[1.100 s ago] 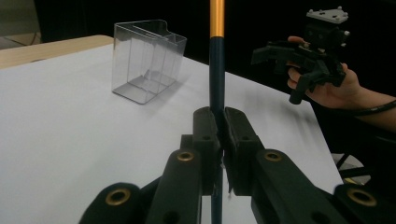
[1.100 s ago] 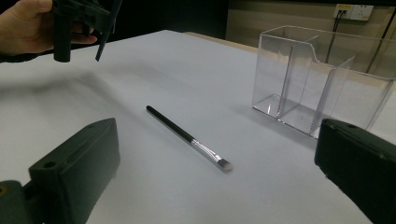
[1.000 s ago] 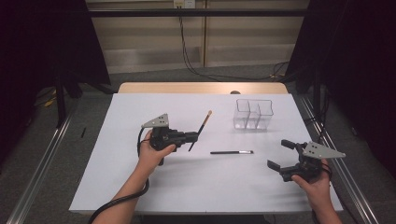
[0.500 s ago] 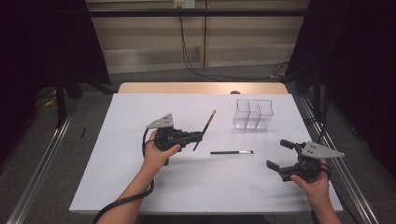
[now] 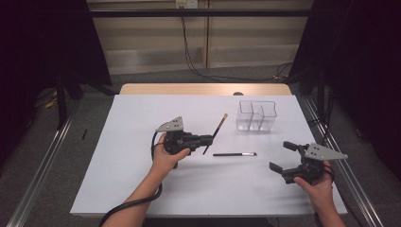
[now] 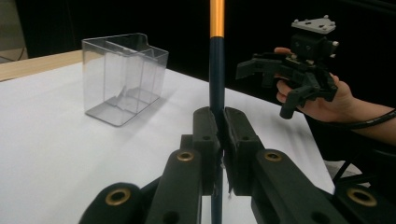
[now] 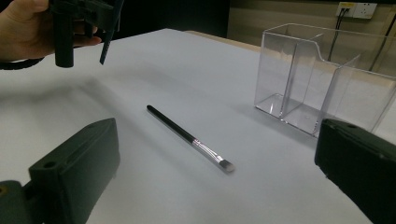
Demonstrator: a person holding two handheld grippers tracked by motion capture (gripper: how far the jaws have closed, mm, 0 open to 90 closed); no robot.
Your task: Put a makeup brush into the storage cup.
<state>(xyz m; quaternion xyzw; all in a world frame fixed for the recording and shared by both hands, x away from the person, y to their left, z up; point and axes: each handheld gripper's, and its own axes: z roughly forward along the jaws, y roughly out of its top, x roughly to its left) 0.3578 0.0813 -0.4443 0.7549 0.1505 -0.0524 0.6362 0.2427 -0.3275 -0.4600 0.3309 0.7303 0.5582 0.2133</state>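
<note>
Left gripper point(image 5: 208, 139) is clenched on a brush point(image 5: 215, 134) with a dark shaft and an orange end. In the left gripper view the two pads press the dark shaft from either side, and the brush point(image 6: 216, 70) rises straight up between them, the orange part topmost. In the high view the brush slants, its orange tip pointing far and right toward the holder point(image 5: 256, 116), its dark lower end near and left of the jaws. The brush is off the table point(image 5: 142, 109), carried above the white surface at about mid-table. The left hand point(image 5: 166, 156) grips the gripper body from the near side.

Right gripper point(image 5: 282, 156) is released: its jaws stand wide apart with nothing between them, as the right gripper view confirms. It sits at the near right of the table, held by the right hand point(image 5: 316, 185), well apart from the left gripper.

A second brush point(image 5: 234, 154), black with a silver ferrule, lies flat on the table between the two grippers, near side of the holder, untouched. In the right gripper view this brush point(image 7: 189, 137) lies ahead of the open jaws, bristle end nearer the camera.

The holder is clear plastic, with several compartments, upright at the far right of the table. Whether anything is inside cannot be told with certainty; the compartments look see-through to the table.
</note>
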